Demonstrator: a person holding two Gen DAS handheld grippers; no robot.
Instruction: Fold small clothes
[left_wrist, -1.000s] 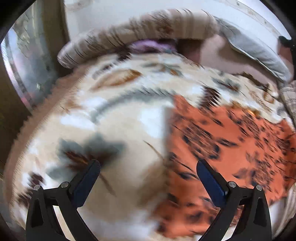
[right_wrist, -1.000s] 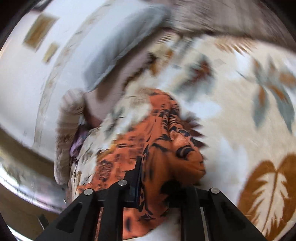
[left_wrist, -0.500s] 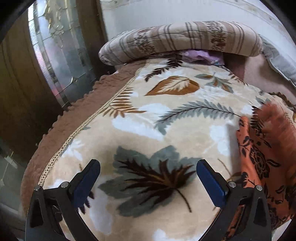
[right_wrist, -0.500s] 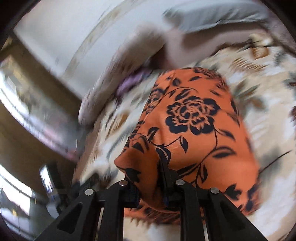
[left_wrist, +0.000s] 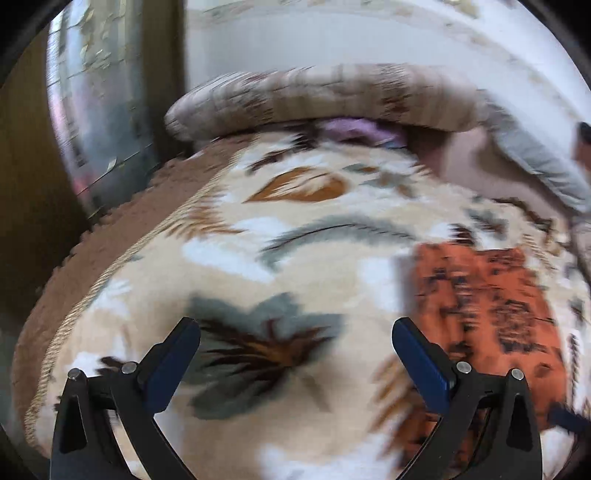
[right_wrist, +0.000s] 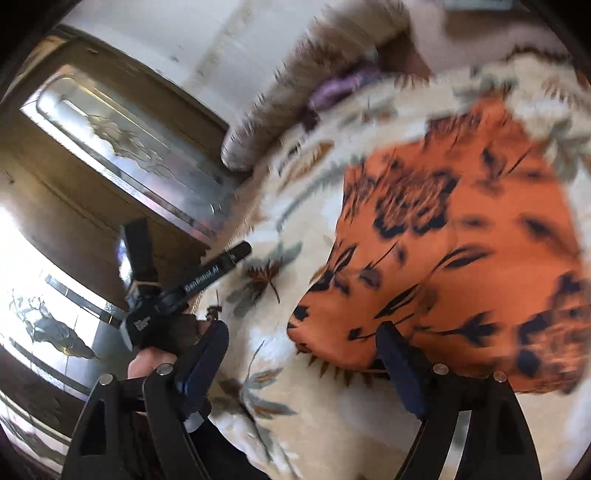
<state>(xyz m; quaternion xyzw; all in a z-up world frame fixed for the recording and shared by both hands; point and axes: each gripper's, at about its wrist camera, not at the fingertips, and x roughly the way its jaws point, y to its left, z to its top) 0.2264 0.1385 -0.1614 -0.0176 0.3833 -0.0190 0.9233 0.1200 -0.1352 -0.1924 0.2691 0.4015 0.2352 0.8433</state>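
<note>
right gripper (right_wrist: 301, 352): jaws opening, gripping nothing, hanging over the blanket (right_wrist: 332, 424) just at the near corner of the orange cloth (right_wrist: 461, 258) | left gripper (left_wrist: 295, 345): standing wide, empty, hovering left of the cloth | orange cloth: lying folded on the blanket, pillow (left_wrist: 325, 96) lying beyond it

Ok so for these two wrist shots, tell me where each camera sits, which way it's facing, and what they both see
Left wrist: sits on the left gripper, angled down over the leaf-print blanket toward the striped bolster; its own two spread fingers show, nothing between them.
Right wrist: sits on the right gripper, angled down at the orange floral garment, jaws opening, cloth lying free; the other gripper and the hand holding it show at left.
Shared: the blanket, the orange garment, the bolster and the purple cloth under it.
</note>
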